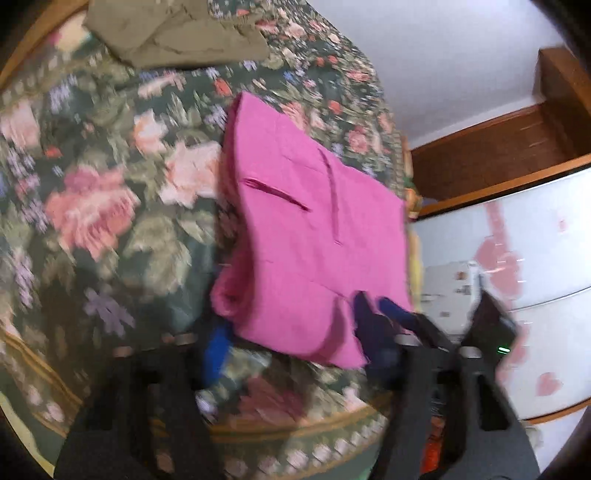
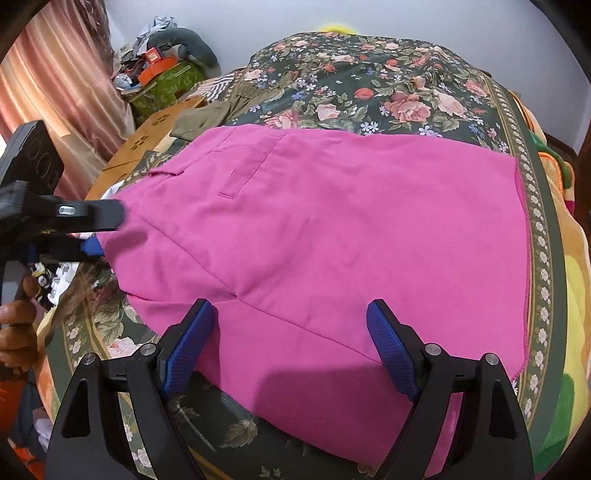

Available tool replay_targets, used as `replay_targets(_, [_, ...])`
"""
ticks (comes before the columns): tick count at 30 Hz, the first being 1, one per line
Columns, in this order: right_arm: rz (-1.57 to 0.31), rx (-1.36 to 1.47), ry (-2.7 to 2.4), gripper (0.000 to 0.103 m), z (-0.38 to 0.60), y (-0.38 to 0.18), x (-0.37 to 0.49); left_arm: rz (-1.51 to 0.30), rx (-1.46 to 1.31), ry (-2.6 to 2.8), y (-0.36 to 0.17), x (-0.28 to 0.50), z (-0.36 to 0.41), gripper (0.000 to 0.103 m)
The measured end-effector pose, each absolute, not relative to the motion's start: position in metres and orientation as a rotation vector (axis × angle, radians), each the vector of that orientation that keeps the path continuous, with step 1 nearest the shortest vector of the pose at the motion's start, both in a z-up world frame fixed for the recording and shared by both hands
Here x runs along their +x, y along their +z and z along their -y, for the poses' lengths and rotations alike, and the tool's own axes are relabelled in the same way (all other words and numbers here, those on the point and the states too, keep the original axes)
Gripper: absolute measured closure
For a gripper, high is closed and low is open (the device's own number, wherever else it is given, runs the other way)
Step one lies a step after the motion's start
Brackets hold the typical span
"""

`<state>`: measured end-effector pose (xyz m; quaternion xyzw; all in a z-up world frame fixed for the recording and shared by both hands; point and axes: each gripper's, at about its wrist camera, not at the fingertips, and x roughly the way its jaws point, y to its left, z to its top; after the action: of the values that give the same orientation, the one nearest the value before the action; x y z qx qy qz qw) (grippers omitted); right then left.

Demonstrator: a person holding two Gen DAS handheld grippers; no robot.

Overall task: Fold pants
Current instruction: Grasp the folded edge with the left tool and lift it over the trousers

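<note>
Over a floral bedspread (image 2: pixel 388 96), the right tongs (image 2: pixel 291 343) hover open above folded pink pants (image 2: pixel 314 229) lying crosswise, while the left tongs (image 1: pixel 295 328) straddle their edge, unclosed. No lettering is legible. Beyond, olive clothing (image 1: pixel 177 33) lies.

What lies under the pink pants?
The pink pants lie on the floral bedspread. Whether anything else sits beneath them cannot be seen; the fabric covers it.
</note>
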<state>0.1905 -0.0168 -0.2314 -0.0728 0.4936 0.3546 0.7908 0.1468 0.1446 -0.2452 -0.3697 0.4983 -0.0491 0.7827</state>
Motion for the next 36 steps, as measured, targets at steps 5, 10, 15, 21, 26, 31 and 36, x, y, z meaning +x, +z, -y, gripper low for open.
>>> replay_targets(5, [-1.061,-0.16,0.77,0.023,0.02,-0.229,0.187,-1.066,-0.676,-0.053,-0.241,0.153,-0.137,0.08])
replay_targets(10, [-1.043,-0.087,0.74,0.023,0.037,-0.216,0.186,-1.015,-0.496,0.037,-0.225,0.144,-0.13,0.083])
replay_targets(15, [-1.032,-0.1,0.674,0.022,0.054,-0.213,0.186,-0.943,-0.275,0.184,-0.206,0.109,-0.135,0.083])
replay_targets(21, [-1.053,-0.165,0.663,0.021,0.053,-0.227,0.177,-0.891,-0.079,0.303,-0.193,0.083,-0.138,0.083])
replay_targets(26, [-1.037,-0.166,0.668,0.021,0.049,-0.227,0.174,-0.819,-0.024,0.282,-0.17,0.09,-0.125,0.084])
replay_targets(31, [-1.031,-0.162,0.675,0.021,0.05,-0.228,0.173,-0.721,0.03,0.174,-0.134,0.105,-0.089,0.085])
replay_targets(36, [-1.037,-0.111,0.672,0.021,0.057,-0.223,0.172,-0.719,0.023,0.019,-0.121,0.127,-0.05,0.085])
